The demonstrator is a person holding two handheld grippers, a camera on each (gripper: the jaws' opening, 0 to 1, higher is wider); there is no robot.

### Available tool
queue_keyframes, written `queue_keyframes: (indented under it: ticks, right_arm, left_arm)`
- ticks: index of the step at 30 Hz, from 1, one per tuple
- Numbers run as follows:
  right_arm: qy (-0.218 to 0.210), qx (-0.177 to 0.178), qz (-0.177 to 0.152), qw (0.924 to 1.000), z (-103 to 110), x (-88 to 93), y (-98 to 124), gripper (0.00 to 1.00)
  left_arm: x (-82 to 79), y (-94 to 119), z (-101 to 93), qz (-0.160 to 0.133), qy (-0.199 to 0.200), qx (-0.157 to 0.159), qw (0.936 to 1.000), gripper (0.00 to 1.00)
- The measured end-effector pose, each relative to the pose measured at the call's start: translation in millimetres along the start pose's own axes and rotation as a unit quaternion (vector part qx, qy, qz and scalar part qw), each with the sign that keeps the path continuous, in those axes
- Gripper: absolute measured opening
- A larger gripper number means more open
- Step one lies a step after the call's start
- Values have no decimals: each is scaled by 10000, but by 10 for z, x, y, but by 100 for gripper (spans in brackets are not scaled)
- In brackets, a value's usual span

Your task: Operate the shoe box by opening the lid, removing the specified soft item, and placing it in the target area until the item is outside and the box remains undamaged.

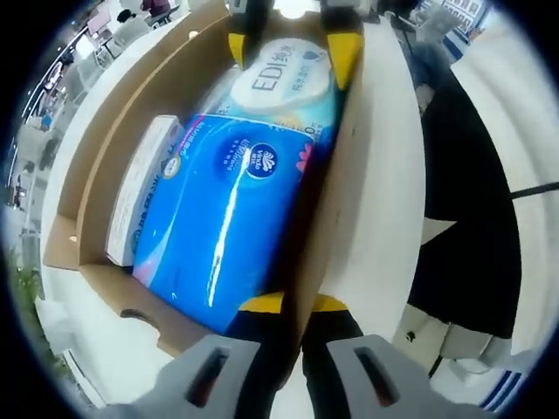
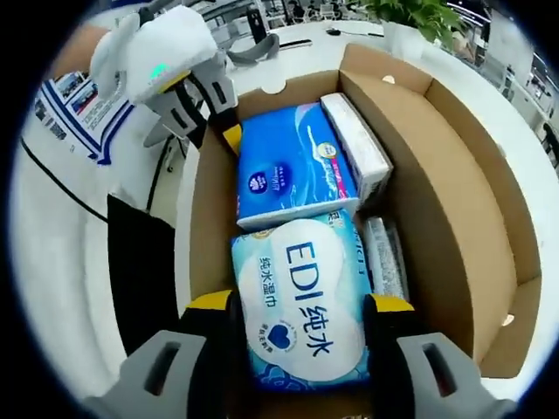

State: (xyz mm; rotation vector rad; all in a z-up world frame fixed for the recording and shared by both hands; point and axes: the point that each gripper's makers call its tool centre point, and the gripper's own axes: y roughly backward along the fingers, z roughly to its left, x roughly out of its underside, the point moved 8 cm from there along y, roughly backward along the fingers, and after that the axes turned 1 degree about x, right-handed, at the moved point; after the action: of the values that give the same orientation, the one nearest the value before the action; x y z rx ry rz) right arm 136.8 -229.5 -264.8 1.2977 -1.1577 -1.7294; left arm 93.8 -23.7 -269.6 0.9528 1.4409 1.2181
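Right gripper: bottom centre of right gripper view, yellow-tipped jaws spread, one each side of wet wipes pack, pressing its edges. Same gripper at top centre of left gripper view.

Left gripper: bottom centre of left gripper view, jaws nearly together, straddling shoe box side wall. Seen upper left in right gripper view.

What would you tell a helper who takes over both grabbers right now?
Right gripper: jaws either side of the EDI wipes pack inside the shoe box; whether it grips, I cannot tell.
Left gripper: at the box's side wall, next to the blue tissue pack; whether it is shut on the wall, I cannot tell.
Done: box stands open.
Left: lift the wipes pack out, set it in the target area, keep the cardboard unbent.
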Motion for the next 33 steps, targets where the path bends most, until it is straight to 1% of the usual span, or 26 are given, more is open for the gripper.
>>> queue_keyframes:
  ticks: [1,4,6,8,14,19,21,24,26,29,32,33]
  right_arm:
    - [76,22,30,10000,4,-6,-12,60]
    - [64,8,197,9998,5,-46,-33,60]
    - [24,32,398,9992,15,-70,-45,60]
    - [136,77,642,9978,31,-101,-75,60]
    - [168,112,949,9953,40,-138,-144,61]
    - [228,122,1041,9942,35,-137,-169,62]
    - [269,108,1063,9939,35,-141,-182,63]
    - [327,104,1127,9930,20,-138,-264,64]
    - [315,92,1172,9926,-3,-141,-294,65]
    - [296,98,1207,9922,6,-133,-317,66]
    - [340,117,1387,9897,34,-151,-342,67]
    - [365,153,1503,9878,35,-156,-364,67]
  left_arm:
    - [3,1,3,5,12,21,10000,4]
    - [6,-1,0,-4,0,16,10000,4]
    - [17,-3,-2,-27,-8,-5,10000,4]
    - [20,1,-10,-44,-37,-23,10000,4]
    - [29,-2,-4,-49,-50,-11,10000,4]
    - [35,-5,-13,-99,-136,-96,9998,4]
    - [32,-3,-11,-98,-125,-94,9998,4]
    - [21,-4,-4,-76,-90,-63,9999,5]
    - [19,-5,3,-70,-3,-47,10000,5]
    - [28,-8,-29,-80,-35,-91,9999,5]
    - [37,-17,-51,-104,-119,-143,9998,5]
    - [35,-15,-47,-98,-101,-136,9998,5]
